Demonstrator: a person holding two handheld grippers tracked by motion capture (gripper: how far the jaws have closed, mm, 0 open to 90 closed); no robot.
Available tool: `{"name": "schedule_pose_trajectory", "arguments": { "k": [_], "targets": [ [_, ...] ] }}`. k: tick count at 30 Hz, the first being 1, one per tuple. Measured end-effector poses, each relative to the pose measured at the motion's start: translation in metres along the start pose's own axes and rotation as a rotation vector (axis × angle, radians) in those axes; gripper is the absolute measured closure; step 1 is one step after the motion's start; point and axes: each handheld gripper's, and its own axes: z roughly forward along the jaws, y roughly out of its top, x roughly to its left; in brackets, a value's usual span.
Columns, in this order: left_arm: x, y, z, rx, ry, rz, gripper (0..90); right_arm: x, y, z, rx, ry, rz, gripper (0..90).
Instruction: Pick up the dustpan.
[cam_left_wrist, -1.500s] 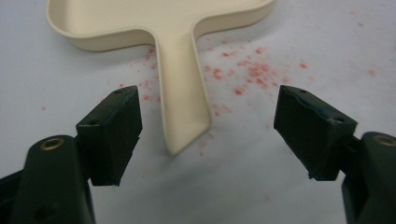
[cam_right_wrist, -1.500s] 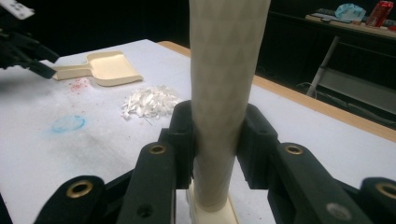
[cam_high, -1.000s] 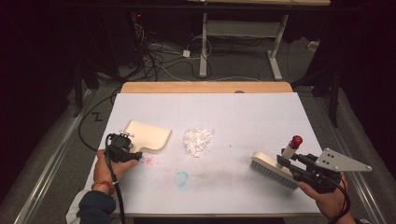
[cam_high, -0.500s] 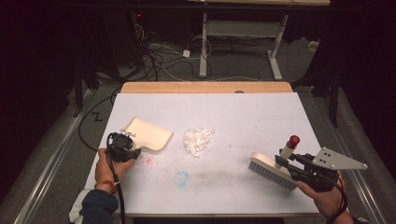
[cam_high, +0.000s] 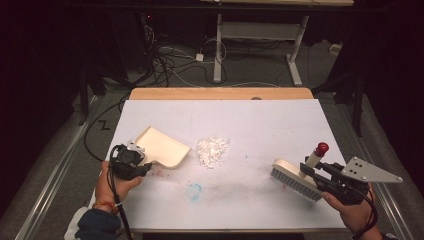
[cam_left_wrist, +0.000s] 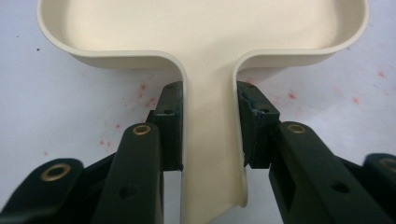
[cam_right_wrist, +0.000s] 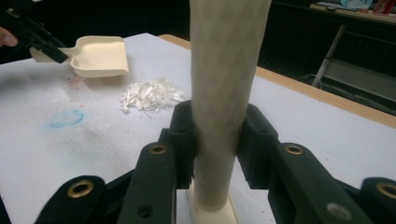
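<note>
The white table (cam_high: 260, 115) carries a cream dustpan (cam_high: 162, 147) at its left — nothing lies in its tray — with the left gripper (cam_left_wrist: 210, 126) clamped on its handle, jaws just closed there. Open surface runs between the pan's lip and a pile of white shreds (cam_high: 212, 150) near centre. At the right edge, the right gripper (cam_right_wrist: 215, 140) squeezes the handle of a brush (cam_high: 295, 177) — bristles on the table.

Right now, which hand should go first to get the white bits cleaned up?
Left, probably. Its tool grips the dustpan right beside the white bits, while the right tool holds the brush farther off.
</note>
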Motion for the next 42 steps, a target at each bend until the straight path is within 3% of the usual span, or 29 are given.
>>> {"name": "schedule_pose_trajectory", "arguments": {
  "k": [8,10,11,13,16,21,24,42],
  "targets": [
    [-0.021,-0.015,-0.013,0.005,-0.044,0.078,64.0,-0.001,0.001,-0.002,-0.007,-0.009,-0.001,70.9],
    [-0.024,-0.017,-0.014,0.009,-0.045,0.087,64.0,-0.001,0.001,-0.002,-0.010,-0.014,-0.003,70.9],
    [-0.030,-0.020,-0.014,0.019,-0.046,0.116,64.0,-0.001,0.001,-0.002,-0.009,-0.014,-0.004,70.9],
    [-0.035,-0.024,-0.014,0.027,-0.056,0.134,63.9,-0.002,0.001,-0.002,-0.008,-0.016,-0.002,70.9],
    [-0.041,-0.030,-0.012,0.036,-0.083,0.145,63.9,-0.002,0.000,-0.001,-0.003,-0.016,0.001,70.9],
    [-0.050,-0.033,-0.008,0.054,-0.115,0.158,63.9,-0.002,-0.001,0.001,0.005,-0.012,-0.002,70.9],
    [-0.054,-0.033,-0.004,0.069,-0.108,0.164,63.9,-0.001,-0.001,0.003,0.016,-0.011,-0.005,70.9],
    [-0.054,-0.032,0.005,0.080,-0.137,0.144,63.8,-0.005,0.000,0.009,0.015,-0.015,0.001,70.9]
  ]
}}
